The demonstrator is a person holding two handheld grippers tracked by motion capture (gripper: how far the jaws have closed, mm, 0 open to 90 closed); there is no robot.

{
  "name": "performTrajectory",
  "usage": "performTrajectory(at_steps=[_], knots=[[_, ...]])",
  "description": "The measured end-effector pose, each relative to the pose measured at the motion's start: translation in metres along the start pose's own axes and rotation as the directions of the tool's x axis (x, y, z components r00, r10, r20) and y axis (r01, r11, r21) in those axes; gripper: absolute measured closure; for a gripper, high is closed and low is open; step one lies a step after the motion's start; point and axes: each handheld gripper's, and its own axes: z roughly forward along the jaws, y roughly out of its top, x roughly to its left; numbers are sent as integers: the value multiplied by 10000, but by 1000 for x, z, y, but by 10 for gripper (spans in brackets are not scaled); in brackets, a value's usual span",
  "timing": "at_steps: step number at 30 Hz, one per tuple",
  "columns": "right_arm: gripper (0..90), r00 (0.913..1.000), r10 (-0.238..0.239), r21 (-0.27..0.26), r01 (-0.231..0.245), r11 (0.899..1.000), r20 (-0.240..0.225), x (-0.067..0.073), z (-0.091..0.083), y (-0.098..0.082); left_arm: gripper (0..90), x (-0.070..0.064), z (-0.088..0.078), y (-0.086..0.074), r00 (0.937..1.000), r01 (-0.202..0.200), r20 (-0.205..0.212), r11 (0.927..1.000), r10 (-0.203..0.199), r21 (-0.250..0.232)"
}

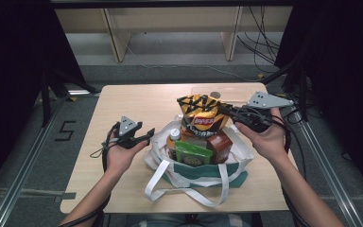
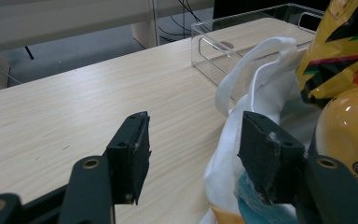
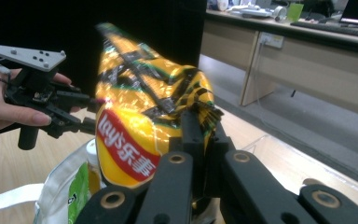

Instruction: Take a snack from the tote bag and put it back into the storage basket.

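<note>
Work in hand: a chip bag (image 1: 201, 115) is being lifted out of, or set into, a white tote (image 1: 203, 170); which of the two cannot be told.
Right gripper (image 1: 225, 112): clenched on the chip bag's crimped side edge, at the tote's upper right; that flat seam is probably chosen because it can be pinched without crushing the chips.
Chip bag: held upright, above the tote's mouth, with its lower end still among the other goods.
Left gripper (image 1: 147, 136): released, nothing between the jaws; it is held just left of the tote, by the cloth rim (image 2: 228, 140), seemingly ready to steady the tote.
Tote: laid near the table's (image 1: 137, 104) front edge, mouth open, handles (image 1: 170, 187) spread toward the person.
Other goods: a bottle (image 1: 174, 138), a green packet (image 1: 193, 153) and a red-brown pack (image 1: 220, 144) are packed tightly in the tote, below the chip bag.
Clear bin (image 2: 242, 37): set behind the tote, near the table's far edge.
Open room: bare tabletop is left of the tote and behind it up to the bin; to the right of the tote the table edge is near.
</note>
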Motion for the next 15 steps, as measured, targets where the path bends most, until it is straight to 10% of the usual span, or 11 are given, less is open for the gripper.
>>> performTrajectory(at_steps=[15], knots=[[900,9991,230,-583,-209,9981,360,-3,-14,22,421,2,-1,1,9997,238,-28,9997,-239,-108]])
